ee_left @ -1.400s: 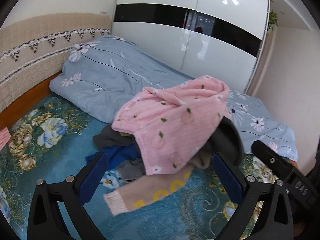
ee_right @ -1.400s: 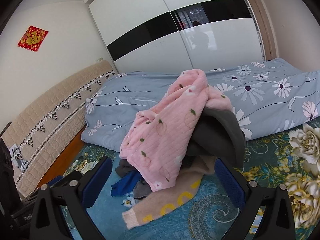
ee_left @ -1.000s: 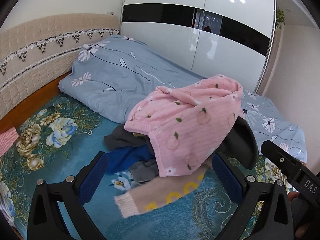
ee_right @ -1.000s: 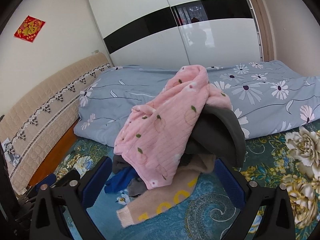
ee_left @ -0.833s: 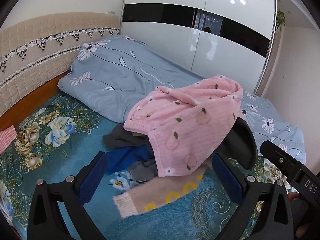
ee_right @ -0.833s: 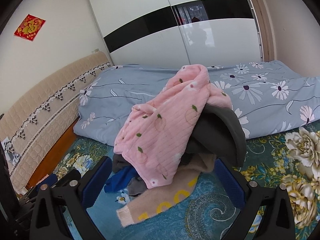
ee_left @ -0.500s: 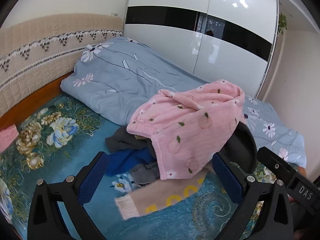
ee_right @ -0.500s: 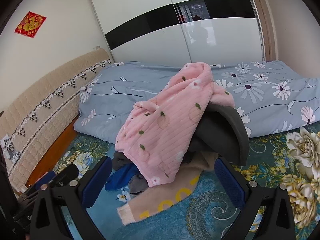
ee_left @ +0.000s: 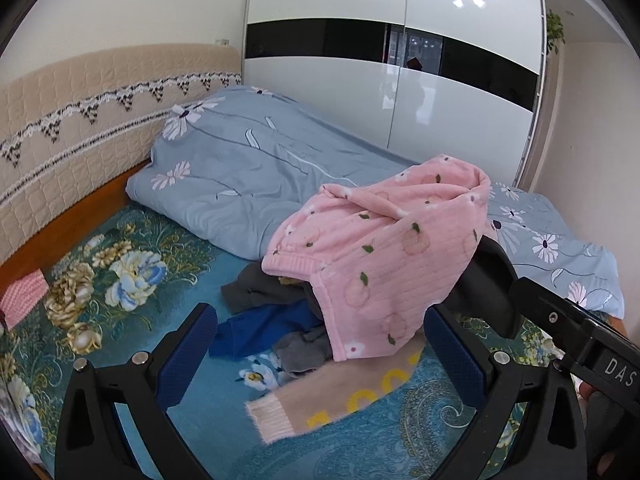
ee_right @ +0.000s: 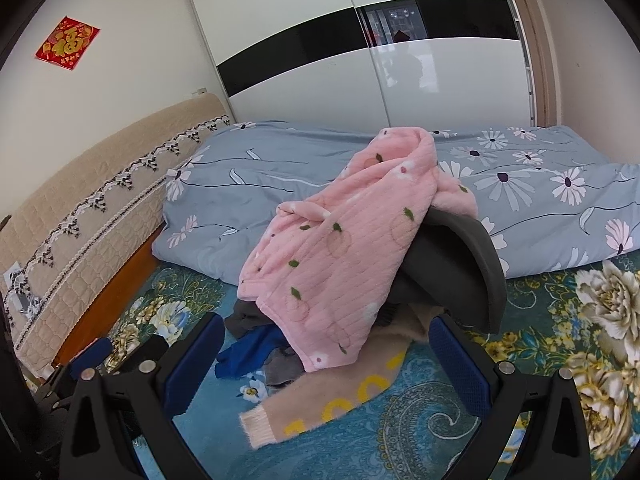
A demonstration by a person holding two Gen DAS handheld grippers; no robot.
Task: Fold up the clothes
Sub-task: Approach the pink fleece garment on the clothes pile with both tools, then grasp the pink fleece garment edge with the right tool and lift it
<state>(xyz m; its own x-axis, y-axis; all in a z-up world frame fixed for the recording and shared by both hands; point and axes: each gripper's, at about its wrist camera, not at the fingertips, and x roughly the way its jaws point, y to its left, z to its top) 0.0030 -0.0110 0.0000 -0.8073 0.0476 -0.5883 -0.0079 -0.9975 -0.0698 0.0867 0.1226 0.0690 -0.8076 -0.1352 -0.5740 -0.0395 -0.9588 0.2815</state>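
While both grippers — left gripper [ee_left: 320,344], right gripper [ee_right: 326,354] — gape empty, only the right view shows the red wall charm [ee_right: 67,43].

Bare teal bedspread [ee_left: 372,432] lies open in front of the clothes pile [ee_left: 360,280], while the rolled blue quilt [ee_left: 240,172] blocks the far side and the headboard [ee_left: 80,120] closes the left.

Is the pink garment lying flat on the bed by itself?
No, the pink garment is draped over the top of a heap, covering a dark grey garment and other clothes.
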